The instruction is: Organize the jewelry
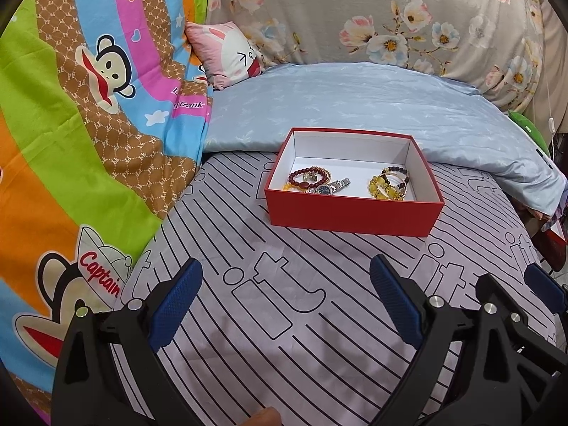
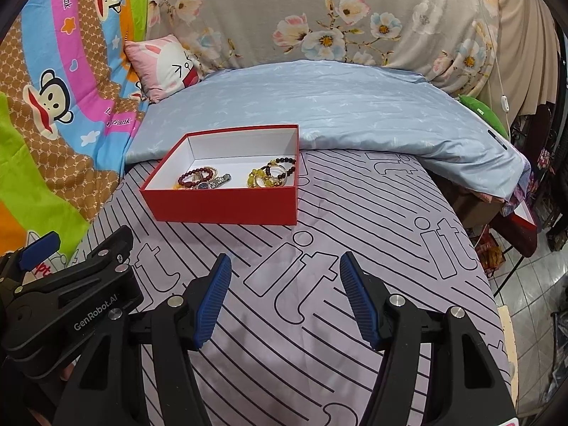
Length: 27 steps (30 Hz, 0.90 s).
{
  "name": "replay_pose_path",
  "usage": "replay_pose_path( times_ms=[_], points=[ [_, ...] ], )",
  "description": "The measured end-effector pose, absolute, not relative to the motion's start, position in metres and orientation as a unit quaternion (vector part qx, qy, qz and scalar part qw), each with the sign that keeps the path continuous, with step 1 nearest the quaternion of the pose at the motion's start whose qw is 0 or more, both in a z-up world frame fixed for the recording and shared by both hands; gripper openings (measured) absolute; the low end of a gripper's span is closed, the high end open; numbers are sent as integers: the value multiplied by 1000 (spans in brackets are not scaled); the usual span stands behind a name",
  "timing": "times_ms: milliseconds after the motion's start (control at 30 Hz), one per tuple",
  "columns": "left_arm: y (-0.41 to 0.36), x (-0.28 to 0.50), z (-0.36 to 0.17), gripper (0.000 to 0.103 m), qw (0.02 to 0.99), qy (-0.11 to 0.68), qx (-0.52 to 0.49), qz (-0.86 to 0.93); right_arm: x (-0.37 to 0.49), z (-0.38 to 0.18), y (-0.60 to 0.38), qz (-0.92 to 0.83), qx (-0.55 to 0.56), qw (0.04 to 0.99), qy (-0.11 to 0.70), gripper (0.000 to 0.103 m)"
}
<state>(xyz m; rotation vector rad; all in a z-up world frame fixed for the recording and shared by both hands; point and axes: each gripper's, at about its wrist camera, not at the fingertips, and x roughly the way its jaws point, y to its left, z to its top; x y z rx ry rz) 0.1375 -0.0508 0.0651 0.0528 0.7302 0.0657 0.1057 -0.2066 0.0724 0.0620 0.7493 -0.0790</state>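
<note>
While both grippers hover empty with jaws apart over the bed's near edge, the red box (image 1: 355, 209) holding the bracelets (image 1: 388, 183) and watch (image 1: 328, 188) lies ahead toward the pillow. It sits straight ahead of the left gripper (image 1: 284, 305) and up-left of the right gripper (image 2: 284, 298), long side facing both.

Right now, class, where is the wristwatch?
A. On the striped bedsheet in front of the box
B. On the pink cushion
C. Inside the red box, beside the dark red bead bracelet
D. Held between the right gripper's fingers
C: the wristwatch lies inside the red box, next to the dark red bead bracelet; both grippers are open and empty.
</note>
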Motion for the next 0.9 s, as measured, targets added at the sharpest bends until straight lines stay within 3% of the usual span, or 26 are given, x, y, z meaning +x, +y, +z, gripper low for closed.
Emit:
replay_pose_path(
  times_ms=[900],
  points=[
    [-46, 138, 60, 94, 930, 364, 29, 39, 103, 66, -204, -40, 27, 928, 370, 62]
  ],
)
